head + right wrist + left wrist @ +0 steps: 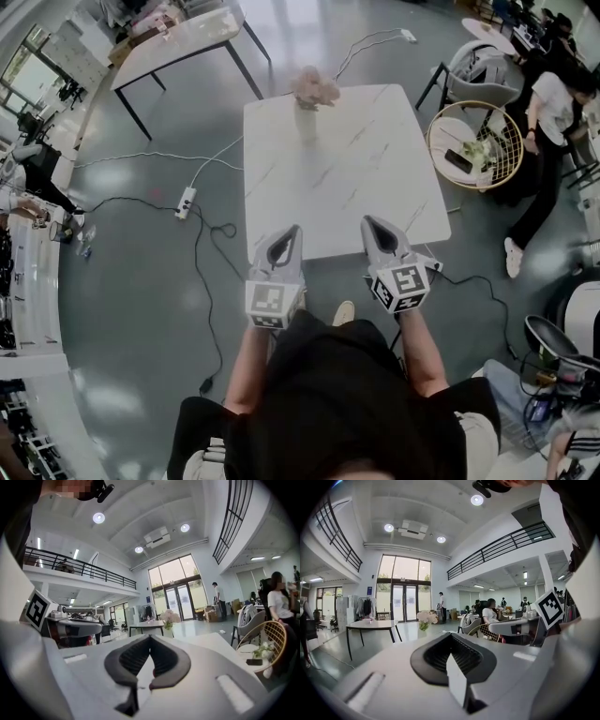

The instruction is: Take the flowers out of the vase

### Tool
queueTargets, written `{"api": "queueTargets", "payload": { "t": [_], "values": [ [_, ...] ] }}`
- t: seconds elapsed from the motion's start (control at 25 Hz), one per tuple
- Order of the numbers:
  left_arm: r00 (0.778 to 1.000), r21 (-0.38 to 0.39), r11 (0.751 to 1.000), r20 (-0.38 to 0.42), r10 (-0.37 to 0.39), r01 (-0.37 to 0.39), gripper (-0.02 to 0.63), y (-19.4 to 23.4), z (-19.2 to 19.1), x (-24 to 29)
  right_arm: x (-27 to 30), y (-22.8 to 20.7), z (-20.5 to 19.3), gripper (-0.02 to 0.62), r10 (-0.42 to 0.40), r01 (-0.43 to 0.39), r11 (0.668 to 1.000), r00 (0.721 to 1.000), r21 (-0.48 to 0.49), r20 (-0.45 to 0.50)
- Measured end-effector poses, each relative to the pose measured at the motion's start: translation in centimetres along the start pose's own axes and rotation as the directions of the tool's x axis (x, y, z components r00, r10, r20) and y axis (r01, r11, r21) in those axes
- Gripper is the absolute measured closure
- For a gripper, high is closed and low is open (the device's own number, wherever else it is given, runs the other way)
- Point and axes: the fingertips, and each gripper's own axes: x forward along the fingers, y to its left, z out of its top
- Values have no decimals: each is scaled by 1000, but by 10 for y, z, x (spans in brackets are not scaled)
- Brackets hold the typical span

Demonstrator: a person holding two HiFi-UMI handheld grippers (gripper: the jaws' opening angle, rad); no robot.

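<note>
Flowers (314, 86) in vase (307, 124), far edge of table (375, 197), well apart from both tools. Left gripper (294, 229) and right gripper (367, 221) near, jaws pressed together, pinching nothing. Floor cable (202, 246) only in head view; glass doors (404, 603) only in gripper views.

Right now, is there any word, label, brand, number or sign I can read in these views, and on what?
No readable words or numbers.
Marker cubes on the left gripper and right gripper: black-and-white square patterns, no letters.
Blue sign by the glass doors: too small to read.
</note>
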Motion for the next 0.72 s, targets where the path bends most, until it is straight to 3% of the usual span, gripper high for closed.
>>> {"api": "queueTargets", "payload": {
  "t": [0.72],
  "values": [
    [998, -21, 997, 5, -68, 69, 600, 114, 13, 86, 128, -5, 29, 592, -67, 67, 998, 998, 12, -3]
  ]
}}
